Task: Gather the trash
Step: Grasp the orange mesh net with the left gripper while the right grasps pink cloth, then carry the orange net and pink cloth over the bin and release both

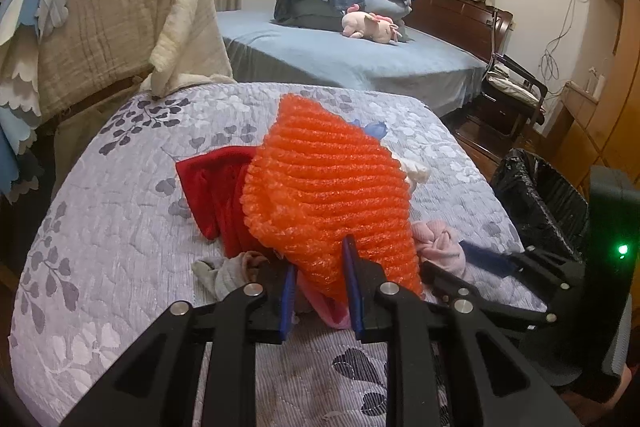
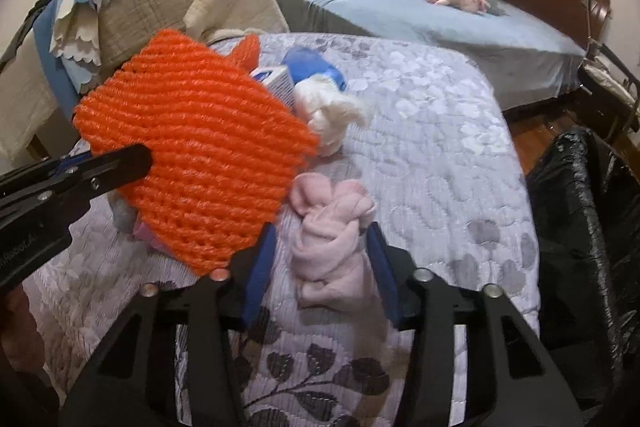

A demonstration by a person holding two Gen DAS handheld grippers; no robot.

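Observation:
My left gripper (image 1: 320, 267) is shut on the lower corner of an orange foam net sheet (image 1: 328, 179) and holds it raised over the quilted bed; the sheet shows in the right wrist view (image 2: 192, 147) with the left gripper (image 2: 136, 157) at its left edge. My right gripper (image 2: 320, 247) is open, its blue pads either side of a pink rolled sock (image 2: 332, 247), which also shows in the left wrist view (image 1: 440, 243). A black-lined trash bin (image 2: 584, 227) stands off the bed's right side and appears in the left wrist view (image 1: 536, 199).
On the quilt (image 2: 420, 147) lie a white sock (image 2: 332, 115), a small box (image 2: 276, 83), a blue item (image 2: 316, 67), a red cloth (image 1: 212, 187) and a grey sock (image 1: 224, 275). A draped chair (image 1: 120, 27) stands at the left; a second bed (image 1: 340, 55) lies behind.

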